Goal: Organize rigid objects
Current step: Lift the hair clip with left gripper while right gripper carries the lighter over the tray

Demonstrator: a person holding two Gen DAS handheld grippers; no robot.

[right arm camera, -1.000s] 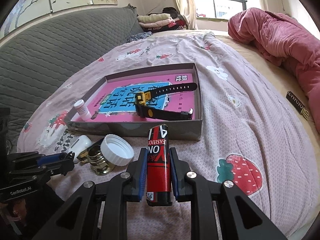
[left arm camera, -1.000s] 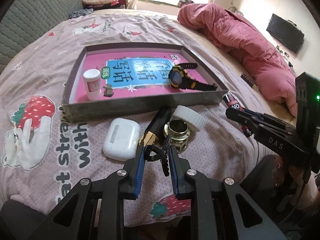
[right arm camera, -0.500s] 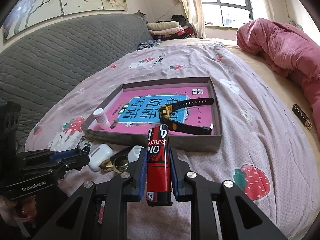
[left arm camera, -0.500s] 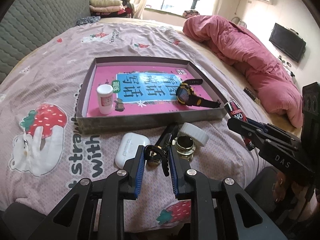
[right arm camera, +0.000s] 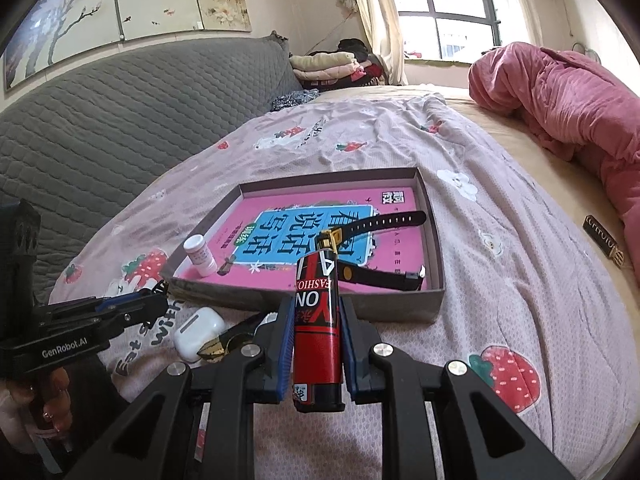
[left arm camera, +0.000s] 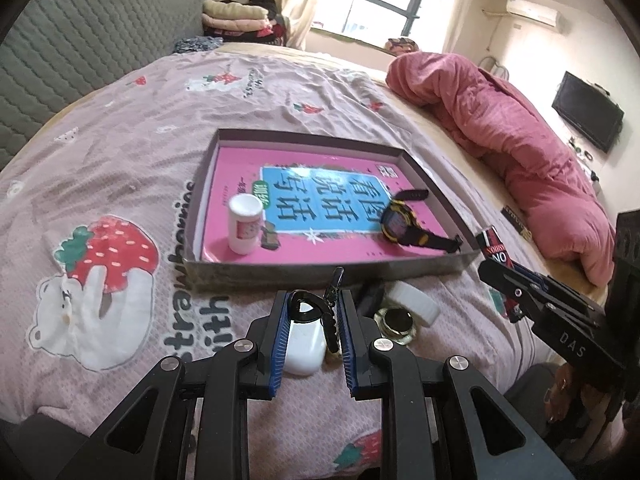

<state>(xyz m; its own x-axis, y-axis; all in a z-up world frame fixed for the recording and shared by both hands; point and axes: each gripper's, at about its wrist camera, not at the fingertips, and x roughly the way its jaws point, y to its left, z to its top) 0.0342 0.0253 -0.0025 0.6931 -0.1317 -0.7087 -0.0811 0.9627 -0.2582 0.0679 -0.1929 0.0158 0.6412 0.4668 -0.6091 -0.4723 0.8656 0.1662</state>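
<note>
A bedroom is shown: a bed covered by a mauve strawberry-print sheet [left arm camera: 120, 152], a grey quilted headboard [right arm camera: 120, 92] behind it and a crumpled pink duvet [left arm camera: 520, 136] along the far side. A shallow grey cardboard tray [left arm camera: 320, 276] with a pink printed liner is laid on the sheet; a small white pill bottle [left arm camera: 244, 224] is stood upright in its near-left corner and a black-and-yellow digital wristwatch [left arm camera: 404, 224] is laid toward its right side. A black hair clip [left arm camera: 308, 310] is clamped between the pads of the left gripper [left arm camera: 312, 312], held just short of the tray's near wall. A red-and-black cylindrical lighter [right arm camera: 316, 320] is pinched upright by the right gripper [right arm camera: 316, 320], also in front of the tray. A white earbud case [right arm camera: 200, 332], a white screw cap [left arm camera: 412, 304] and a gold-rimmed jar [left arm camera: 396, 320] are left on the sheet beside the tray.
</note>
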